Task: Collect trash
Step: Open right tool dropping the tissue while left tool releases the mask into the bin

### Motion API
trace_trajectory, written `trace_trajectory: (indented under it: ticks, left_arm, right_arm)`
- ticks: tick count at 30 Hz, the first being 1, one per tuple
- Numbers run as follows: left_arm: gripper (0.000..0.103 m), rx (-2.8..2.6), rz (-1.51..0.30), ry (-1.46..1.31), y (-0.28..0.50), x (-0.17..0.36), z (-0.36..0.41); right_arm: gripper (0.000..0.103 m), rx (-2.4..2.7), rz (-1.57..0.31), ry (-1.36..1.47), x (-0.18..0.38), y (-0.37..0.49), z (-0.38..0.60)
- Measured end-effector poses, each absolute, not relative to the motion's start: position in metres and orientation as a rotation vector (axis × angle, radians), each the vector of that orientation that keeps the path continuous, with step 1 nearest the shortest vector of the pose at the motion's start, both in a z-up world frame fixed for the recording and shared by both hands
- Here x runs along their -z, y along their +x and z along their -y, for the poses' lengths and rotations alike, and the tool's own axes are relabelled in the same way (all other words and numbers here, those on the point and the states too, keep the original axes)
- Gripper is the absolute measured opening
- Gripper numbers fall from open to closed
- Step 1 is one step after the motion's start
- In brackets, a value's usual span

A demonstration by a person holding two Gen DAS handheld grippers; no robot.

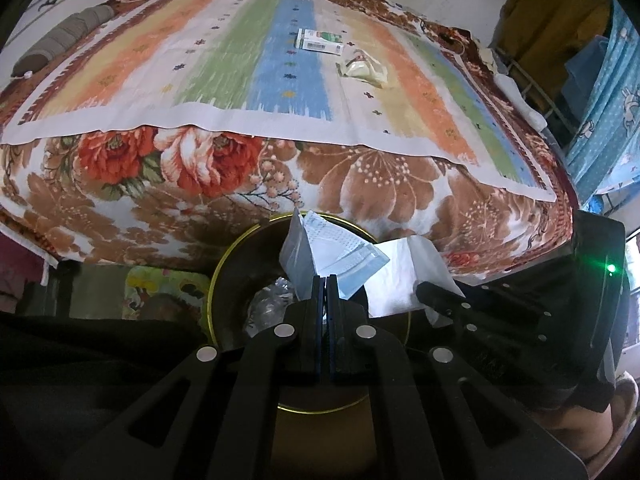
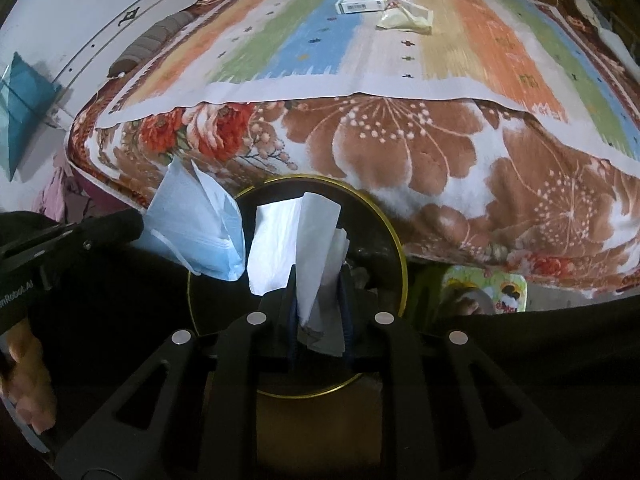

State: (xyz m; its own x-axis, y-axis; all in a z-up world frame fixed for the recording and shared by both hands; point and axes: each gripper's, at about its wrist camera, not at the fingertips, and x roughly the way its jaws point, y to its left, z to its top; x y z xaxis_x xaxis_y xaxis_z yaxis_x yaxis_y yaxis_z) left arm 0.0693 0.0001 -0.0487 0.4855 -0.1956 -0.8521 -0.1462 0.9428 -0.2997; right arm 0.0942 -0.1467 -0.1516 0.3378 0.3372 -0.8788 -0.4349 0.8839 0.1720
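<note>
Two handheld grippers are hovering over a round, gold-rimmed dark bin (image 1: 224, 280) standing on the floor at the foot of a bed. The left gripper (image 1: 324, 280) is pinching a pale blue face mask (image 1: 332, 256) between fingers that are pressed tightly together, the mask sticking up above the bin's opening. Just beside it, the right gripper (image 2: 318, 280) is clamping a folded white tissue (image 2: 280, 240), its fingers closed against the paper, which is also standing over the bin's mouth. In the right wrist view the mask (image 2: 196, 224) is hanging at the bin's left rim (image 2: 394, 236), close to the tissue but apart from it. Crumpled clear plastic (image 1: 268, 300) is already lying inside the bin.

Two more pieces of rubbish are waiting on the bed, on a striped sheet (image 1: 224, 76) spread over a floral blanket (image 1: 360, 184): a small white-and-green carton (image 1: 320, 41) on the blue stripe, and a crumpled cream-coloured wrapper (image 1: 365, 70) just beside it. Both are lying well apart from the bin and the grippers.
</note>
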Motion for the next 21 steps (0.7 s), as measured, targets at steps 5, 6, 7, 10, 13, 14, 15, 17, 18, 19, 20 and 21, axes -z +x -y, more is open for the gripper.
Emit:
trace_trajectory:
  ticks: [5, 6, 7, 10, 13, 14, 15, 17, 18, 19, 20, 21]
  left_arm:
    - [0.001, 0.035, -1.072, -0.375, 0.070, 0.050, -0.002]
    - [0.001, 0.034, -1.079, -0.382, 0.071, 0.051, -0.003]
    - [0.002, 0.031, -1.088, -0.389, 0.072, 0.052, -0.004]
    - [0.035, 0.025, -1.114, -0.408, 0.075, 0.054, -0.006]
    - [0.036, 0.000, -1.093, -0.394, 0.075, 0.050, -0.006]
    - [0.037, -0.001, -1.095, -0.398, 0.075, 0.050, -0.007]
    - [0.037, -0.002, -1.096, -0.401, 0.077, 0.050, -0.007]
    - [0.038, -0.010, -1.096, -0.396, 0.079, 0.048, -0.008]
    - [0.040, -0.010, -1.097, -0.393, 0.082, 0.046, -0.009]
    - [0.043, -0.004, -1.096, -0.395, 0.085, 0.045, -0.011]
    - [0.045, -0.004, -1.091, -0.389, 0.090, 0.042, -0.012]
    - [0.048, -0.021, -1.081, -0.369, 0.094, 0.038, -0.014]
  right_arm:
    - [0.019, -0.510, -1.129, -0.111, 0.153, 0.095, 0.145]
    - [0.024, -0.508, -1.131, -0.111, 0.153, 0.095, 0.145]
    - [0.028, -0.504, -1.134, -0.111, 0.153, 0.095, 0.145]
    - [0.046, -0.497, -1.145, -0.105, 0.154, 0.098, 0.146]
    - [0.048, -0.515, -1.153, -0.082, 0.154, 0.099, 0.147]
    - [0.051, -0.518, -1.154, -0.072, 0.154, 0.100, 0.148]
    - [0.053, -0.520, -1.155, -0.053, 0.153, 0.101, 0.150]
    - [0.057, -0.525, -1.162, -0.023, 0.152, 0.105, 0.152]
    - [0.059, -0.526, -1.166, -0.006, 0.151, 0.108, 0.153]
    - [0.059, -0.525, -1.168, 0.003, 0.150, 0.111, 0.154]
    - [0.061, -0.527, -1.169, 0.009, 0.149, 0.113, 0.154]
    - [0.063, -0.535, -1.170, 0.014, 0.147, 0.117, 0.153]
